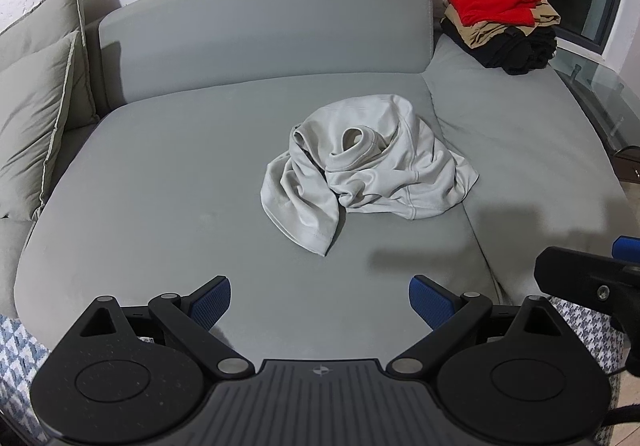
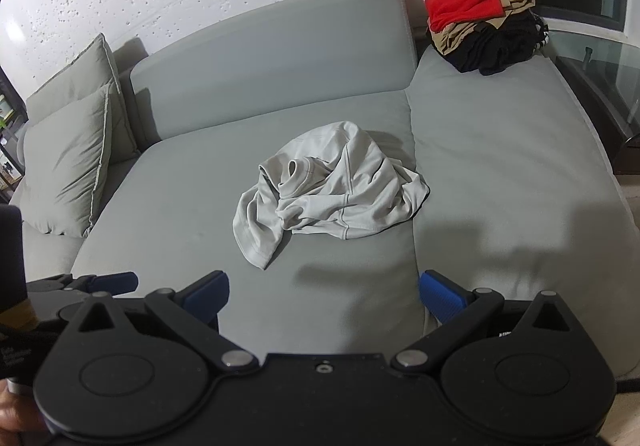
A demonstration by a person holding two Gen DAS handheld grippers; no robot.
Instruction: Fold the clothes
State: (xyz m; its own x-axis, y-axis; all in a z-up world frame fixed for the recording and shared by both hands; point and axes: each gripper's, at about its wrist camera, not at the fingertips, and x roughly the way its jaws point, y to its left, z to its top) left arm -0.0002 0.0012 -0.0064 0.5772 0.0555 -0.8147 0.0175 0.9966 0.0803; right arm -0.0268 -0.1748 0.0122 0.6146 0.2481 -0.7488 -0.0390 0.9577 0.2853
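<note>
Big grey sofa here. Crumpled pale shirt sits mid-seat. Stack of folded clothes at the far right corner, pillows on the left.

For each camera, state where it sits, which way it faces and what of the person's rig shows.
Left wrist: on the left gripper, angled down at the crumpled grey shirt on the sofa; right gripper at the right edge.
Right wrist: on the right gripper, same downward aim; left gripper at the left edge.
Shared: shirt, sofa, stack of folded clothes.

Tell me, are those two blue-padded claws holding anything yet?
Nothing. The left gripper and right gripper both stand open above the grey sofa seat, short of the crumpled light-grey shirt.
</note>
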